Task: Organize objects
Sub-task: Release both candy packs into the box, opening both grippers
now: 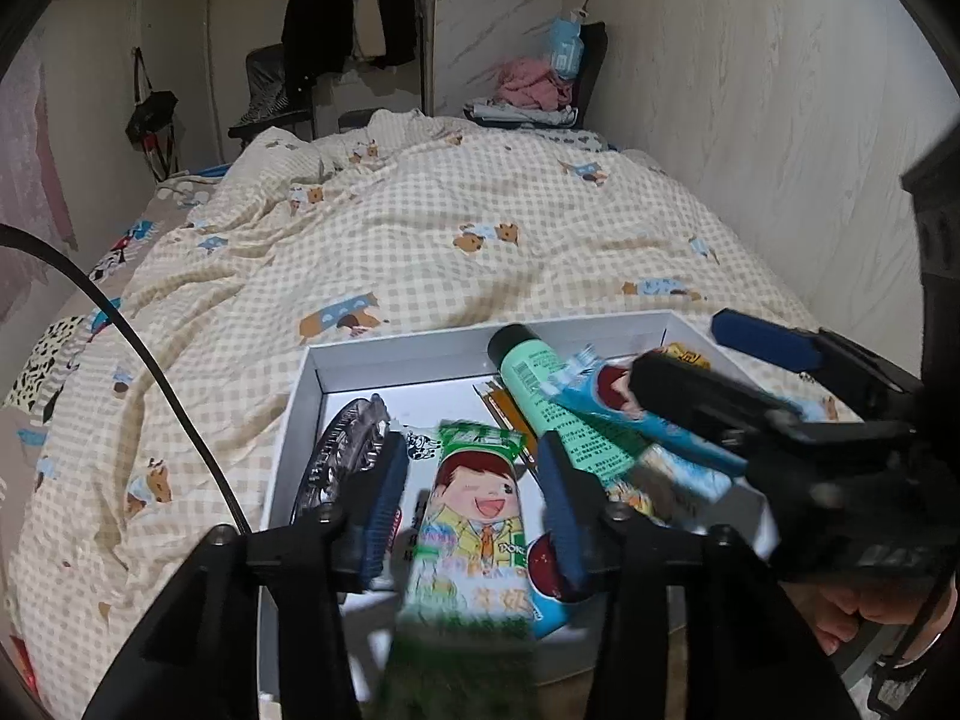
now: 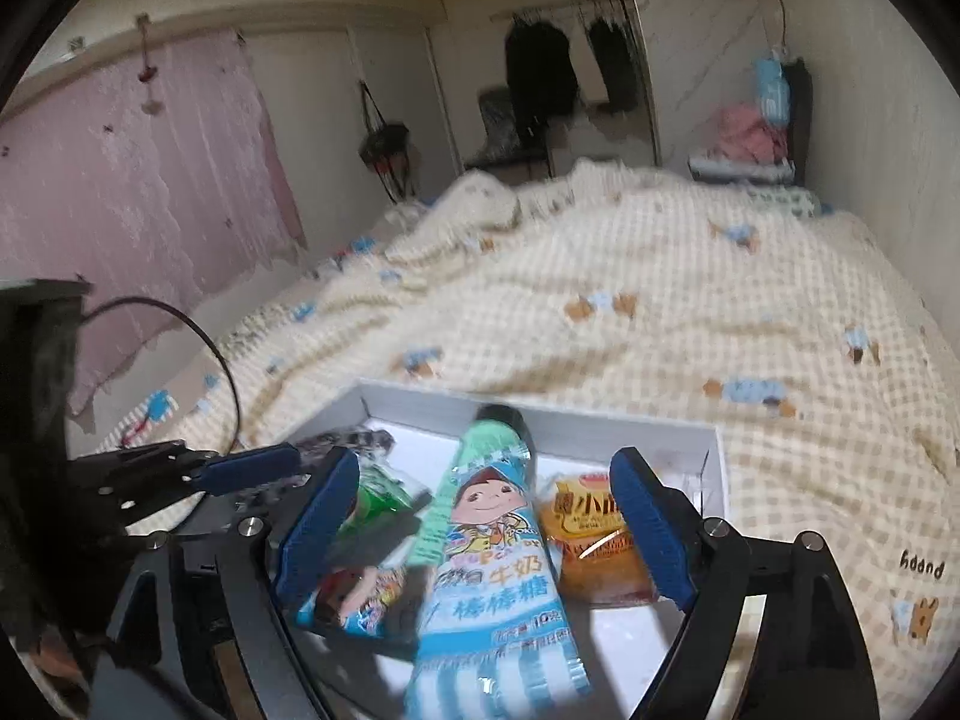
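Observation:
A white shallow box point(image 1: 312, 396) lies on the bed. My left gripper point(image 1: 474, 510) stands open over it. A green candy packet point(image 1: 480, 480) with a cartoon boy lies between the pads with a gap on each side, and its near end is blurred. In the right wrist view my right gripper point(image 2: 483, 531) is open wide around a blue candy packet point(image 2: 498, 546) that rests in the box point(image 2: 717, 468), touching neither pad. The right gripper point(image 1: 726, 369) also shows at the box's right side. One of the left gripper's fingers point(image 2: 252, 468) shows at the left.
The box also holds a green tube with a black cap point(image 1: 540, 384), pencils point(image 1: 504, 408), a dark patterned clip point(image 1: 348, 450), an orange snack packet point(image 2: 600, 540) and another blue packet point(image 2: 354, 594). A checked quilt point(image 1: 450, 252) covers the bed. A black cable point(image 1: 150, 360) hangs at the left.

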A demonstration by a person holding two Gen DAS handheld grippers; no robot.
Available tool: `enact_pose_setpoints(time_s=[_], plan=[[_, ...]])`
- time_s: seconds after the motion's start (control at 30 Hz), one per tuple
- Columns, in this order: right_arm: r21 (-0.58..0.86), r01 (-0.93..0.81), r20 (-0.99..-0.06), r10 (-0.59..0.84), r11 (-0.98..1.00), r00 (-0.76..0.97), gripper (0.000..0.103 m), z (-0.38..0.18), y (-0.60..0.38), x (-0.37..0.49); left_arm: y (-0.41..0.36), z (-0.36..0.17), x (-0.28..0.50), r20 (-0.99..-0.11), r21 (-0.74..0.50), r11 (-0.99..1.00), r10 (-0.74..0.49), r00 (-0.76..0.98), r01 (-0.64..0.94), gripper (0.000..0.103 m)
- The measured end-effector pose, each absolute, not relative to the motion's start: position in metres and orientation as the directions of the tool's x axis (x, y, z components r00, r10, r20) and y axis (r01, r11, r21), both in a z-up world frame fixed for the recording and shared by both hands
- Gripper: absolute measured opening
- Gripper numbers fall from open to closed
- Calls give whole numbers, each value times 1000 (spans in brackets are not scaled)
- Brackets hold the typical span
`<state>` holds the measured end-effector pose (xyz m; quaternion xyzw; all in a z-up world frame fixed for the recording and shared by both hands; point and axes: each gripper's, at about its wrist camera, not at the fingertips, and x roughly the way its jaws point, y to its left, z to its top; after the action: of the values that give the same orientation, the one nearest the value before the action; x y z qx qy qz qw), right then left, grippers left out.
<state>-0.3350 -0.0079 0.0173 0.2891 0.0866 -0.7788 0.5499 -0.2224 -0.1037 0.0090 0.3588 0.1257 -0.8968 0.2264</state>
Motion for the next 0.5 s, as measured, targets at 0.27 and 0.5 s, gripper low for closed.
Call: enact_pose_setpoints(time_s=[0.27, 0.5], plan=[[172, 937, -424, -882, -303, -207, 87, 62, 32, -315, -91, 49, -191, -613, -72, -872, -344, -711, 485, 63], [263, 944, -374, -923, -198, -89, 87, 101, 79, -303, -41, 98, -134, -467, 2, -934, -317, -825, 358, 80]])
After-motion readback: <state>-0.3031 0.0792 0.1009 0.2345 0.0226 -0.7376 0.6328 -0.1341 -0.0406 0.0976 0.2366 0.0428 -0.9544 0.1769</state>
